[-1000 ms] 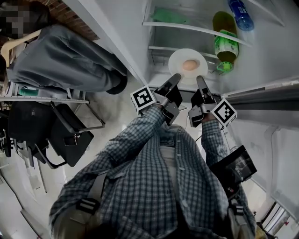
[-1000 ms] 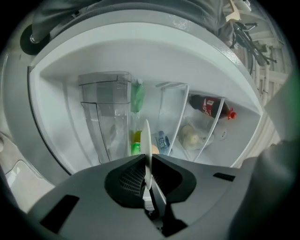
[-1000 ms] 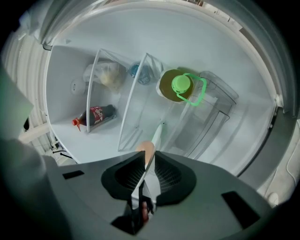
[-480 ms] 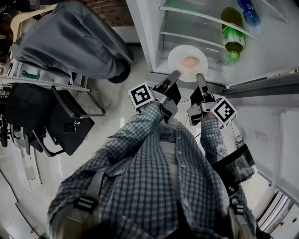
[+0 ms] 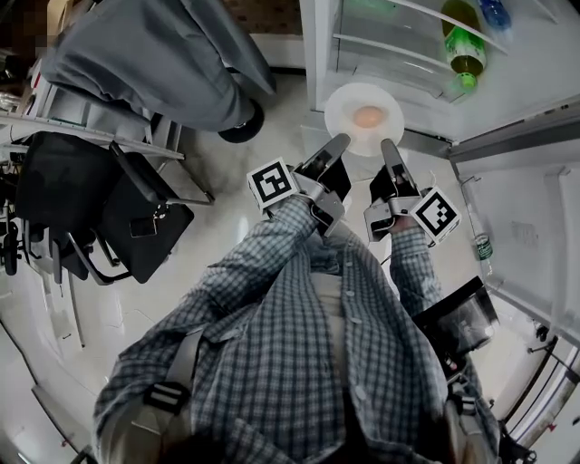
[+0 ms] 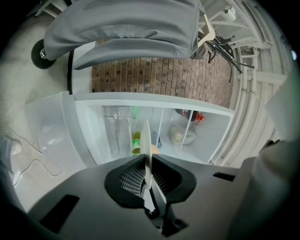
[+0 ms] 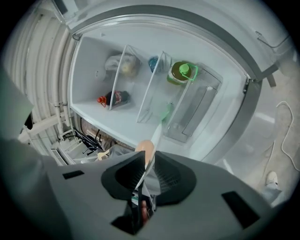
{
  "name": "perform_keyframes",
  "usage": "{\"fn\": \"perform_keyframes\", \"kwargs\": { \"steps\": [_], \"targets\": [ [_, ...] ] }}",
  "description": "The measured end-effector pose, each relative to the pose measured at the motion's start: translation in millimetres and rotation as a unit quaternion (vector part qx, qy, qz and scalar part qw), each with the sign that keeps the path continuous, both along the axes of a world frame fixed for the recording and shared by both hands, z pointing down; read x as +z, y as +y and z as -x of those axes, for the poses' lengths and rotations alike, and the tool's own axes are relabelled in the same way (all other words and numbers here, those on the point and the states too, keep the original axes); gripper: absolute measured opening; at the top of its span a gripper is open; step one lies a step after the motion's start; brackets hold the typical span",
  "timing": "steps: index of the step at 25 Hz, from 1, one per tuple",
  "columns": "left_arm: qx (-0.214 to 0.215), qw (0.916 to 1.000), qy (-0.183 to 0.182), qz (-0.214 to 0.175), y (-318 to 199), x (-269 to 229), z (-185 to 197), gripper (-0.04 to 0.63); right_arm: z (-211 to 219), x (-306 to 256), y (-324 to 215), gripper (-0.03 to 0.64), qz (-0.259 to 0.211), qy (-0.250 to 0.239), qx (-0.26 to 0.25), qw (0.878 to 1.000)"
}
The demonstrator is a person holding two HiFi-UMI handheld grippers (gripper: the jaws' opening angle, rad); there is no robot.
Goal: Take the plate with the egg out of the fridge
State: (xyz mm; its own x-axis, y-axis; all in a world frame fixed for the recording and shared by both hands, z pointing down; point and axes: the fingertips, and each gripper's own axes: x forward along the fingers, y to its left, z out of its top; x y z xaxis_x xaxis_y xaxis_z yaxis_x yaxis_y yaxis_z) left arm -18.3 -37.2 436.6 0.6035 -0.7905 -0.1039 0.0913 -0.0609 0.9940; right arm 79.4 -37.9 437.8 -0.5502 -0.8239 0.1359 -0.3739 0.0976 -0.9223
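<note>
A white plate [image 5: 349, 122] carrying a brown egg [image 5: 368, 116] is held in the air just outside the open fridge [image 5: 408, 36]. My left gripper [image 5: 339, 143] is shut on the plate's near left rim, and my right gripper [image 5: 388, 146] is shut on its near right rim. In the left gripper view the plate [image 6: 146, 145] shows edge-on between the jaws. In the right gripper view the plate [image 7: 153, 143] is edge-on too, with the egg [image 7: 146, 150] beside it.
A green bottle [image 5: 464, 41] and a blue one [image 5: 494, 11] lie on the fridge shelves; more items sit deeper inside. The fridge door [image 5: 517, 136] stands open at the right. A person in grey [image 5: 154, 54] and a dark chair [image 5: 127, 217] are at the left.
Both grippers have carried the plate with the egg back out of the fridge, from over the shelf to in front of the opening. The fridge has slid towards the top of the head view.
</note>
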Motion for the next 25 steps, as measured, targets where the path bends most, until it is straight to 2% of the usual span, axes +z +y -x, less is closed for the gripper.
{"fn": "perform_keyframes", "kwargs": {
  "steps": [11,25],
  "targets": [
    [-0.002,1.0,-0.001,0.003,67.4,0.1,11.9,0.048,13.6,-0.9,65.7,0.069,-0.002,-0.003,-0.008,1.0],
    [-0.013,0.9999,0.0,-0.005,89.7,-10.4,-9.3,0.048,-6.5,-11.1,84.2,0.069,-0.018,0.0,-0.028,0.999]
  ]
}}
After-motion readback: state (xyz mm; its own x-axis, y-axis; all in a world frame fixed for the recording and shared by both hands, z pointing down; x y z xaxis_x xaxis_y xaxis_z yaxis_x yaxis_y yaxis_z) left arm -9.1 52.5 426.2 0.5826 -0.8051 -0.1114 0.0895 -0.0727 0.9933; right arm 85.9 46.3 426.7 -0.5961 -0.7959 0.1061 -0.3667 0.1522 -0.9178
